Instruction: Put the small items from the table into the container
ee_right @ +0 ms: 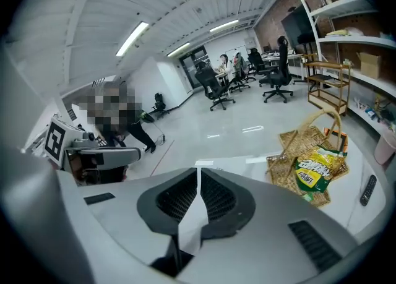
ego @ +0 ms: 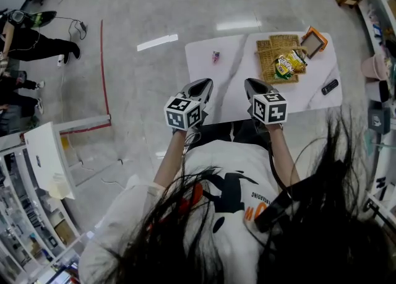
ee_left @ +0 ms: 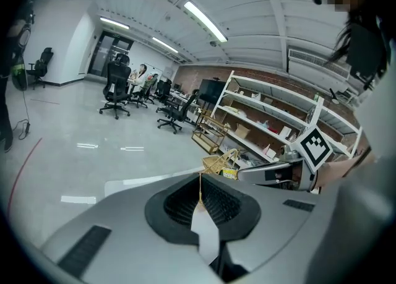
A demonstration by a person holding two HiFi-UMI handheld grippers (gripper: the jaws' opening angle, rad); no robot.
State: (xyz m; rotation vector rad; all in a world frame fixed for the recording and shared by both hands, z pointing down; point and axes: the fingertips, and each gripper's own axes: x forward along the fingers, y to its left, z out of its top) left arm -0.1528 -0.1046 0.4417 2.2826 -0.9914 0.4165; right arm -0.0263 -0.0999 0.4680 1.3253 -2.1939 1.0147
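White, grey-veined tabletop (ego: 204, 69) lies ahead of the person, whose two bare forearms reach forward side by side from a white T-shirt, each carrying a grey tool topped by a marker cube. The left tool (ego: 203, 86) hangs over the tabletop's near left corner, the right tool (ego: 252, 85) over the near edge, a little apart from it; both point forward and downward. Each tool's jaws are pressed together with nothing between them. A small pink-and-dark item (ego: 215, 56) sits alone on the tabletop's left half, well apart from the woven wicker basket (ego: 265, 47) on the right half, in which a yellow-green snack bag (ego: 289, 64) lies. An orange-framed flat object (ego: 314, 43) sits just beside the basket's far right corner, and a black remote-like bar (ego: 330, 86) lies near the tabletop's right edge.
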